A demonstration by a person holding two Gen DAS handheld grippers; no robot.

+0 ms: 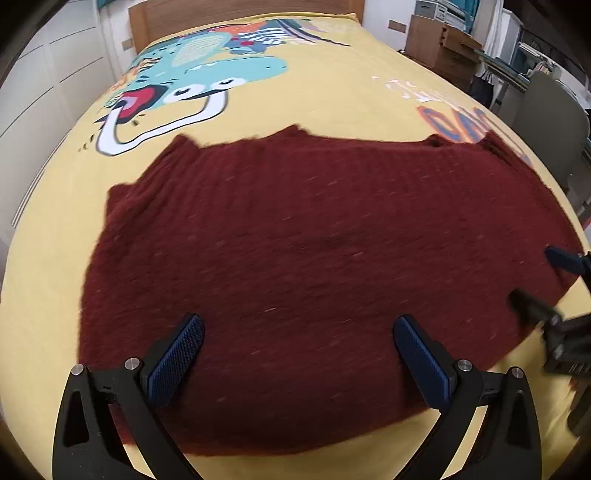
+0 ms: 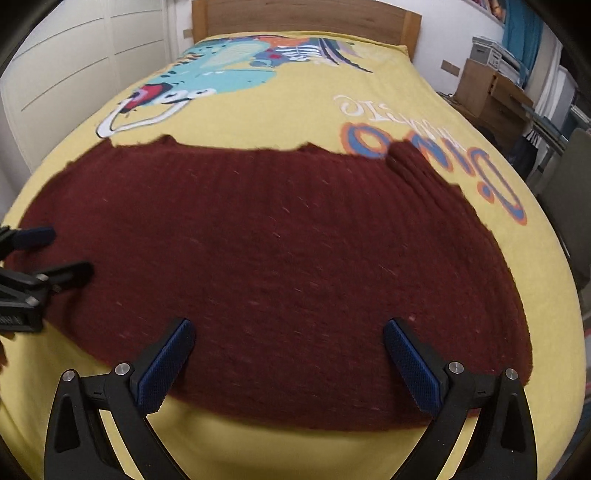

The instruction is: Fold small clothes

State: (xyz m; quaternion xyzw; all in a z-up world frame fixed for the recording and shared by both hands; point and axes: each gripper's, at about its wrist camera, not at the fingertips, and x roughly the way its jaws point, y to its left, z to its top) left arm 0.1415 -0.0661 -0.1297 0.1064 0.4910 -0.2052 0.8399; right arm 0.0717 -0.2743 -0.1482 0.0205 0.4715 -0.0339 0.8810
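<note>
A dark red knitted garment (image 1: 295, 258) lies spread flat on the yellow bedspread (image 1: 332, 107); it also fills the right wrist view (image 2: 280, 258). My left gripper (image 1: 299, 332) is open and empty, hovering over the garment's near edge. My right gripper (image 2: 288, 332) is open and empty too, over the near edge further right. The right gripper shows at the right edge of the left wrist view (image 1: 543, 280), and the left gripper at the left edge of the right wrist view (image 2: 59, 254). A narrower ribbed part (image 2: 417, 170) sticks out at the garment's far right.
The bedspread (image 2: 295, 122) has a cartoon dinosaur print (image 1: 207, 74) and lettering (image 2: 424, 147). A wooden headboard (image 2: 303, 14) stands at the far end. White wardrobe doors (image 2: 74, 55) are on the left. Boxes and a desk (image 1: 443, 48) are on the right.
</note>
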